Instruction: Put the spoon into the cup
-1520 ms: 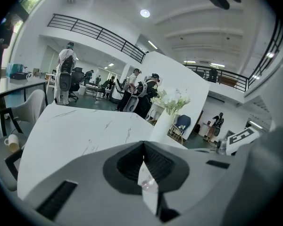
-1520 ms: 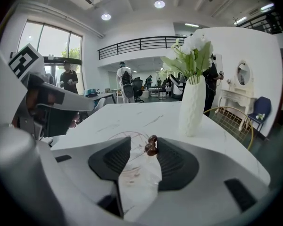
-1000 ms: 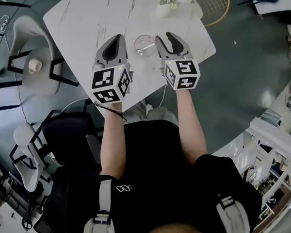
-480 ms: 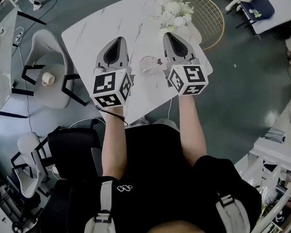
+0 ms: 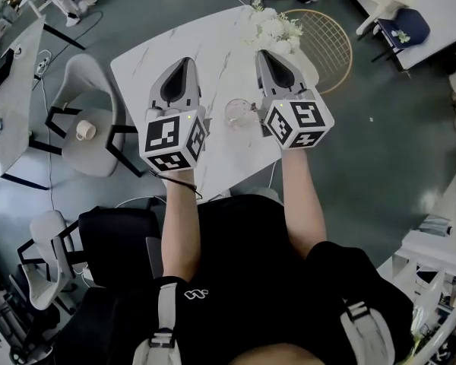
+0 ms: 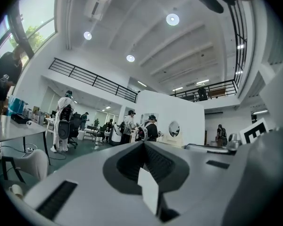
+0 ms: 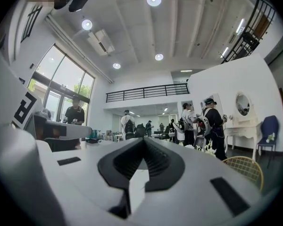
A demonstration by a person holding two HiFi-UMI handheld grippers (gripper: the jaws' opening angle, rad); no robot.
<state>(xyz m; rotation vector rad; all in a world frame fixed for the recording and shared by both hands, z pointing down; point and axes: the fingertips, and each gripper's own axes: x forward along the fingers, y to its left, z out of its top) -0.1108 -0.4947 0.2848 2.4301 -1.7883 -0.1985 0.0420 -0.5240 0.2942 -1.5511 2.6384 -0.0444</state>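
Observation:
A clear glass cup [image 5: 239, 112] stands near the front edge of the white marble table [image 5: 175, 44], and between my two grippers in the head view. A thin dark bit shows at its right rim; I cannot tell whether it is the spoon. My left gripper [image 5: 185, 61] is shut and empty, held high over the table left of the cup. My right gripper [image 5: 264, 53] is also shut with nothing in it, just right of the cup. Both gripper views look level across the room, with the left gripper [image 6: 144, 142] and right gripper [image 7: 144, 139] jaws meeting at the tips.
A white flower bouquet [image 5: 274, 29] stands at the table's far edge, with a gold wire chair [image 5: 328, 38] behind it. To the left a grey chair [image 5: 87, 128] holds a small cup [image 5: 84, 131]. Several people stand in the hall beyond.
Both grippers have risen well above the table. The right gripper's jaws, open a second ago, have come shut on nothing. The cup has stayed on the table.

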